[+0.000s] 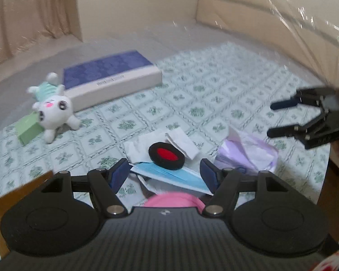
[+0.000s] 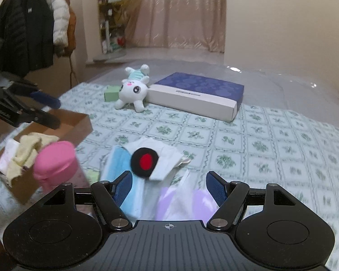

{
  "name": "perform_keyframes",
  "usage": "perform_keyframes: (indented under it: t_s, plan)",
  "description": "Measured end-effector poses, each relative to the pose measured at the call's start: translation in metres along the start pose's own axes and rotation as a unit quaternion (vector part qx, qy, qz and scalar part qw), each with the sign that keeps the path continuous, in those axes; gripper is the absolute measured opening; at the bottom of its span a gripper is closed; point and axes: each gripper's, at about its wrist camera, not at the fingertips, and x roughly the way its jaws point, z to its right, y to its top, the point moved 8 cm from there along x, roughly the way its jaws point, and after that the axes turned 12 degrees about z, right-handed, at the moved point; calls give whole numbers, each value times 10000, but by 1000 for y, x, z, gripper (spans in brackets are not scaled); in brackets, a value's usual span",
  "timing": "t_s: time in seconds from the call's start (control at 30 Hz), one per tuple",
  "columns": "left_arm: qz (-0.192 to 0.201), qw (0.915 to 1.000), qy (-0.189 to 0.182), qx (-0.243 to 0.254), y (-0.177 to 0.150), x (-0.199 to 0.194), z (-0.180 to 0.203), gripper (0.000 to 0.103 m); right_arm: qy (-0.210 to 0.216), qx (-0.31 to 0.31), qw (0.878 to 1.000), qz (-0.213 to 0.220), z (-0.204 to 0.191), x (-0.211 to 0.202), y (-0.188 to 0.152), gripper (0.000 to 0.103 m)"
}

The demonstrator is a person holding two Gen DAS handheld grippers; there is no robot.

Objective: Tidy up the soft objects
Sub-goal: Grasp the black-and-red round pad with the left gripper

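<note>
Left wrist view: left gripper (image 1: pixel 163 175) jaws spread wide, nothing between them, hovering over the pile on the floral bedsheet (image 1: pixel 214 85). Right gripper (image 2: pixel 169 189) likewise gaping and empty, above the same pile from the other side.

Pile contents: black foam pad with red centre (image 1: pixel 165 153) lying on top of a white tissue (image 1: pixel 183 143), with a blue face mask (image 1: pixel 169 176) underneath and a lilac wrapper (image 1: pixel 248 151) just beside it. The pink cap-shaped item (image 2: pixel 55 166) sits near the cardboard box (image 2: pixel 79 124); the blur makes it unclear whether it's resting or moving. The box already has yellow cloth (image 2: pixel 27 151) in it, so it's probably the drop target.

Handling guess: everything in the pile is featherweight and limp. The foam pad will compress, so pinch it across the rim, not flat from above. For the mask, take a bunched edge or you'll drag the tissue with it.

White plush toy (image 2: pixel 133 90) lies against the blue-lidded box (image 2: pixel 196 90), touching a green block (image 2: pixel 111 92), well apart from the pile. Soft but bulky; grab a leg or the body.
</note>
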Motion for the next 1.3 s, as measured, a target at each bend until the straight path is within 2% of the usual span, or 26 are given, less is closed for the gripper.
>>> perform_keyframes:
  t_s: [0.13, 0.23, 0.27, 0.37, 0.57, 0.7, 0.93, 1.03, 1.27, 1.3]
  plan:
    - [-584, 9974, -298, 290, 2, 55, -10, 64, 247, -134, 9989, -366, 18, 43, 9, 72]
    - [-998, 9934, -457, 346, -1, 95, -18, 56, 376, -189, 9972, -623, 27, 73, 9, 72]
    - [-1106, 9920, -494, 359, -2, 107, -21, 53, 445, -213, 9962, -712, 30, 83, 9, 72]
    - [-1413, 9873, -693, 196, -8, 142, -27, 52, 573, -265, 9935, -944, 38, 109, 6, 72]
    - [-1873, 9780, -913, 133, -25, 192, -28, 48, 602, -276, 9901, -1240, 52, 144, -3, 72]
    - [-2098, 9733, -916, 148, -34, 208, -28, 41, 598, -291, 9891, -1311, 57, 156, -6, 72]
    - [-2218, 9708, -886, 216, -42, 222, -26, 34, 556, -234, 9889, -1355, 60, 167, -8, 72]
    - [-2215, 9712, -841, 242, -44, 222, -27, 18, 571, -220, 9887, -1369, 59, 168, -8, 72]
    - [-1892, 9784, -834, 35, -31, 196, -46, 0, 658, -328, 9871, -1425, 48, 171, -6, 72]
    - [-1841, 9796, -805, 27, -28, 193, -50, 0, 668, -350, 9867, -1443, 46, 173, -6, 72]
